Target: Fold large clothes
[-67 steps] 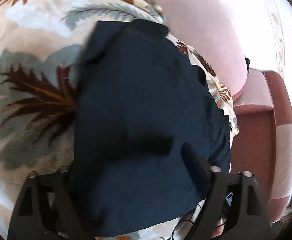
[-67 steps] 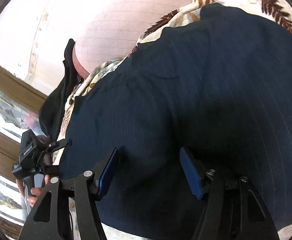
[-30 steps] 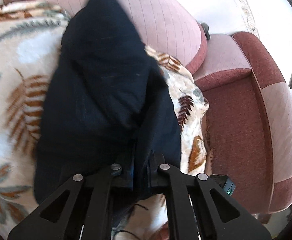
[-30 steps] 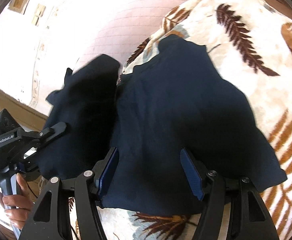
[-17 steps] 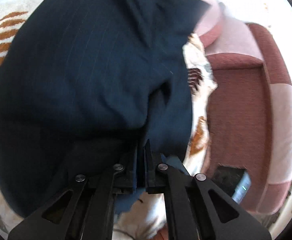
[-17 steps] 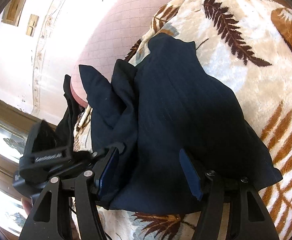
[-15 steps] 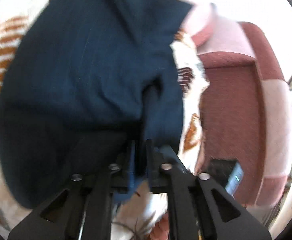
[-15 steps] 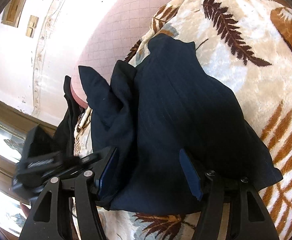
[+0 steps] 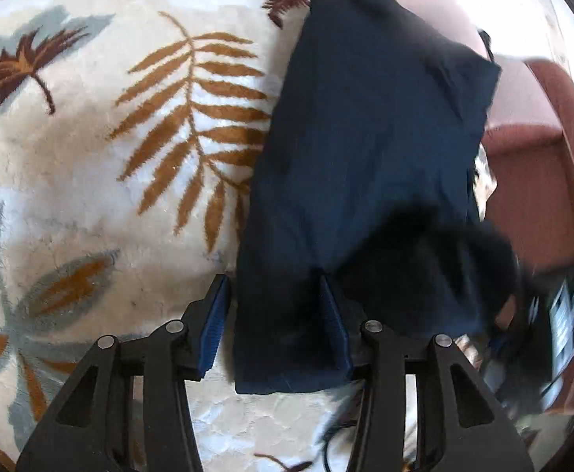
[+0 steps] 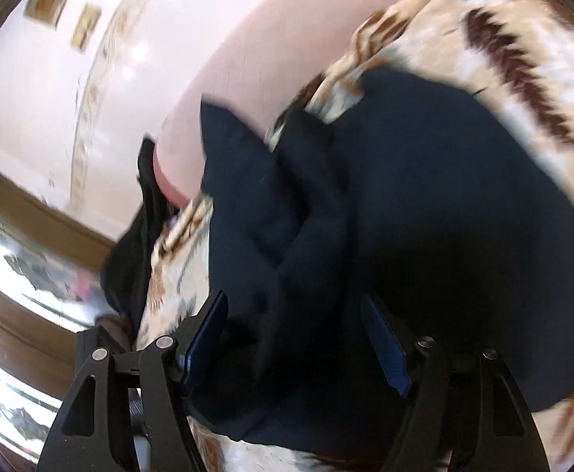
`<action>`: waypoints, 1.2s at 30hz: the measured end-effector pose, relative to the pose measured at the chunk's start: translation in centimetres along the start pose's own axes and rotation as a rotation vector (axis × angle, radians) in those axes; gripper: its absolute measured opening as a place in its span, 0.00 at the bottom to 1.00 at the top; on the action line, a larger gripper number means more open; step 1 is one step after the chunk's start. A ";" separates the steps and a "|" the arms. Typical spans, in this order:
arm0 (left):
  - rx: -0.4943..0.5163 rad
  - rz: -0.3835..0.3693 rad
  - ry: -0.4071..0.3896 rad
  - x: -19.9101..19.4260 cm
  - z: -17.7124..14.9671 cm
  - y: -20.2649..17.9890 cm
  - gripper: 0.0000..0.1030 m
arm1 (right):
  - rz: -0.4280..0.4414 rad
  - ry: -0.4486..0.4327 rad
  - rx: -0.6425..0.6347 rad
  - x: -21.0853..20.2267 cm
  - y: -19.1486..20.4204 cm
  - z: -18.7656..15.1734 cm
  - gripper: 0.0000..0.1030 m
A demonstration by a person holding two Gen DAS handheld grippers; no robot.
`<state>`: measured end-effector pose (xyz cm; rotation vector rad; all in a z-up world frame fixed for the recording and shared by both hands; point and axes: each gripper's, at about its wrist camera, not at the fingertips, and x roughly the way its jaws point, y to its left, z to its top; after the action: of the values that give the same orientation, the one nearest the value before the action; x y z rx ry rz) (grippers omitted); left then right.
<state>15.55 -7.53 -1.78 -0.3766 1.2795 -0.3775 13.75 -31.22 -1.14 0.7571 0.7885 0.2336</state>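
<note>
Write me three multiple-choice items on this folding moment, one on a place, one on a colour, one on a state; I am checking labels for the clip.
1. The dark garment lies on:
A. a bare wooden floor
B. a leaf-patterned blanket
C. a glass table

2. The garment's colour is:
A. dark navy
B. bright red
C. white

3. The left gripper is:
A. clamped shut on the cloth
B. out of view
C. opening, pads apart, cloth edge between them

Answers:
1. B, cream plush with brown fern leaves shows beside the garment.
2. A, it looks deep blue-black in both wrist views.
3. C, the blue pads stand clear on either side of the cloth's near edge.
</note>
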 end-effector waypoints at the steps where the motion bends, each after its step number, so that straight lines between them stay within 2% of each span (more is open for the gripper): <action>1: 0.026 0.012 -0.007 -0.3 -0.3 -0.4 0.43 | -0.012 0.015 -0.038 0.7 0.8 0.0 0.66; 2: 0.036 0.011 -0.001 -0.7 -0.4 -0.6 0.42 | -0.041 0.017 -0.102 1.0 1.9 -0.1 0.44; 3: 0.038 -0.003 0.002 -1.1 -0.5 -0.6 0.42 | -0.084 0.013 -0.166 1.1 2.9 -0.1 0.10; 4: 0.036 -0.011 0.000 -1.4 -0.5 -0.6 0.42 | -0.118 0.014 -0.238 0.8 3.9 0.0 0.08; 5: 0.032 -0.020 -0.012 -2.1 -0.4 -0.6 0.42 | -0.106 -0.003 -0.272 -0.1 4.3 -0.1 0.07; 9: 0.045 -0.043 -0.076 -4.3 -0.5 -1.6 0.43 | -0.090 -0.079 -0.322 -4.3 4.9 0.0 0.05; 12: 0.086 -0.034 -0.085 -4.6 -1.0 -3.0 0.48 | -0.114 -0.134 -0.303 -7.3 3.4 -0.1 0.05; 15: 0.126 -0.009 -0.049 -3.3 -0.8 -4.4 0.49 | -0.138 -0.154 -0.203 -8.8 -0.7 -0.1 0.05; 18: 0.158 0.004 0.024 0.2 -1.8 -6.2 0.50 | -0.137 -0.145 -0.047 -9.0 -6.4 -0.7 0.05; 20: 0.171 0.018 0.037 0.9 -2.4 -6.6 0.50 | -0.102 -0.114 0.052 -8.6 -9.8 -1.3 0.04; 22: 0.184 0.014 0.030 0.5 -2.6 -6.7 0.50 | -0.044 -0.098 0.114 -8.9 -11.1 -1.3 0.04; 23: 0.193 -0.004 0.027 -0.2 -2.6 -6.6 0.50 | -0.022 -0.103 0.131 -9.2 -10.9 -1.2 0.08; 24: 0.198 -0.018 0.019 -0.9 -2.5 -6.3 0.50 | -0.018 -0.118 0.139 -9.9 -10.6 -0.8 0.16; 28: 0.165 -0.004 -0.074 -3.2 -0.3 -4.9 0.50 | -0.072 -0.277 0.077 -13.1 -7.4 2.5 0.31; 30: 0.128 0.011 -0.077 -3.2 0.8 -4.6 0.50 | -0.086 -0.267 0.046 -12.2 -5.8 4.5 0.60; 32: 0.122 0.039 -0.060 -2.4 1.7 -5.3 0.50 | -0.159 -0.230 -0.015 -9.9 -4.1 6.8 0.66; 35: 0.155 0.070 -0.044 -1.4 1.9 -7.2 0.50 | -0.287 -0.130 -0.093 -5.8 -2.9 8.6 0.63; 36: 0.169 0.077 -0.046 -0.9 1.9 -8.2 0.50 | -0.289 -0.097 -0.128 -5.0 -2.8 8.6 0.31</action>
<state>16.63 -14.16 3.33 -0.1916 1.2037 -0.4061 16.20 -40.04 3.74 0.5227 0.7733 -0.0127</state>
